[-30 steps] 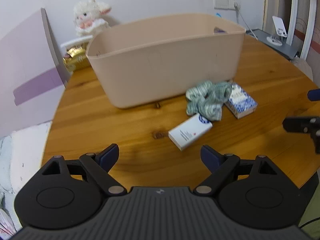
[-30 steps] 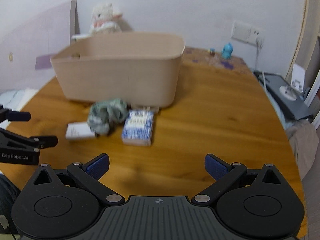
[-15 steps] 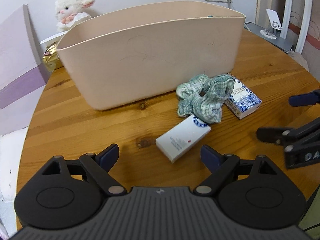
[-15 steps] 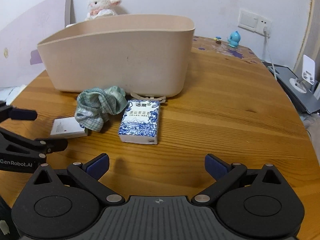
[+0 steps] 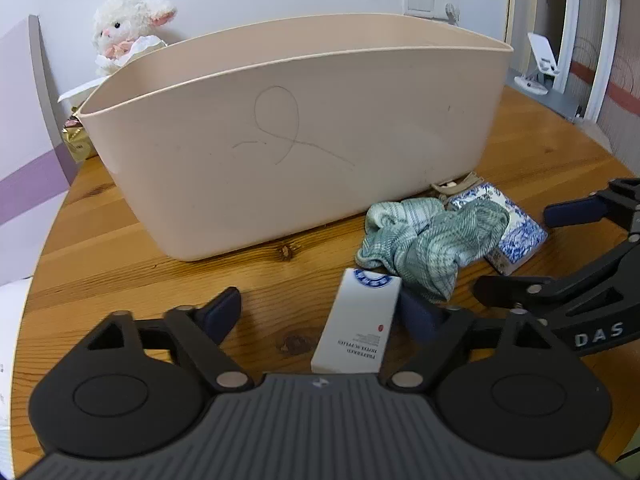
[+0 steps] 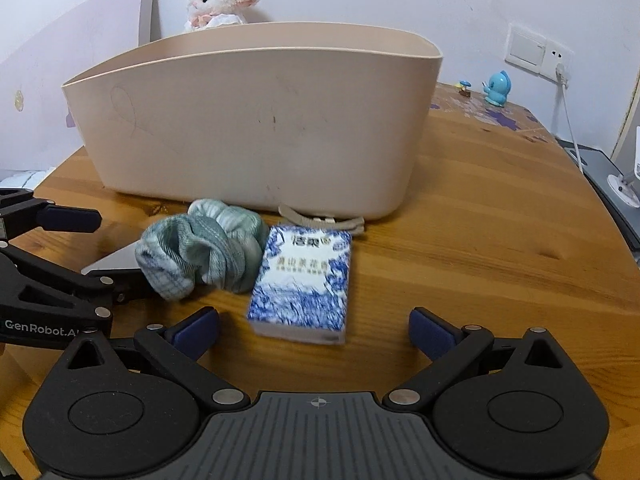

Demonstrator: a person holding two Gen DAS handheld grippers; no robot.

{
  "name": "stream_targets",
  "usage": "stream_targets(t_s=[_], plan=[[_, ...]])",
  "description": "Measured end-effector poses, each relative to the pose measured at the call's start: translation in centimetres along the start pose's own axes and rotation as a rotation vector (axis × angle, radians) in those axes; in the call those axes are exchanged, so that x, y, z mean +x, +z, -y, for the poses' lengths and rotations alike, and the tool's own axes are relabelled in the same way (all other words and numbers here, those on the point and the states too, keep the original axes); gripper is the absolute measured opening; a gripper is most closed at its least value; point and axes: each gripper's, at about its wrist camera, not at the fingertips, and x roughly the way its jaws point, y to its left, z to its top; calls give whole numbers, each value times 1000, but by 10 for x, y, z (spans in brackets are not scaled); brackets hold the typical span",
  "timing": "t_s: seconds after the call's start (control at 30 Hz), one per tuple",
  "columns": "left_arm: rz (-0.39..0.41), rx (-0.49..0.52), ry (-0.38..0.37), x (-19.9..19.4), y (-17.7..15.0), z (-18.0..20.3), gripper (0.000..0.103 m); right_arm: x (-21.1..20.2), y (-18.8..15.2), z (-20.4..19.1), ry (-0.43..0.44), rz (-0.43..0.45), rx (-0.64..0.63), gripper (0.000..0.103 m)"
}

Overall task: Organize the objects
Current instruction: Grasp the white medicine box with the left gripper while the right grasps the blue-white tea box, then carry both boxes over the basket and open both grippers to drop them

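Up close, beige bin – contents hidden, left gripper wide around white box, right gripper wide.

both tools closer: left tool around white box

You are working in a home, most likely a bedroom or a child's room. A white plush lamb is sitting against the plain wall behind a round wooden table, and a small blue toy figure is standing near a wall switch and socket with a cable plugged in. A lilac panel is leaning at the table's left edge. A beige plastic storage tub is sitting on the table, and white shelving is showing at the far right.
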Motion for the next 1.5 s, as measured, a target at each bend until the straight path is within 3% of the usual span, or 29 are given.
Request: stream_targets(t_s=[0.13, 0.27, 0.33, 0.73, 1.17, 1.5], plan=[[-10, -13, -57, -1, 2, -3, 63, -2, 4, -5, 9, 16, -15, 77], [-13, 2, -88, -5, 2, 5, 34, -6, 5, -9, 21, 21, -21, 49], [-19, 8, -82, -7, 1, 9, 33, -8, 5, -9, 20, 18, -23, 44], [-22, -55, -56, -32, -19, 8, 33, -39, -12, 1, 10, 9, 16, 43], [99, -62, 3, -98, -19, 8, 33, -118, -14, 6, -14, 157, 19, 43], [231, -41, 40, -143, 6, 10, 33, -168, 15, 11, -47, 314, -20, 43]])
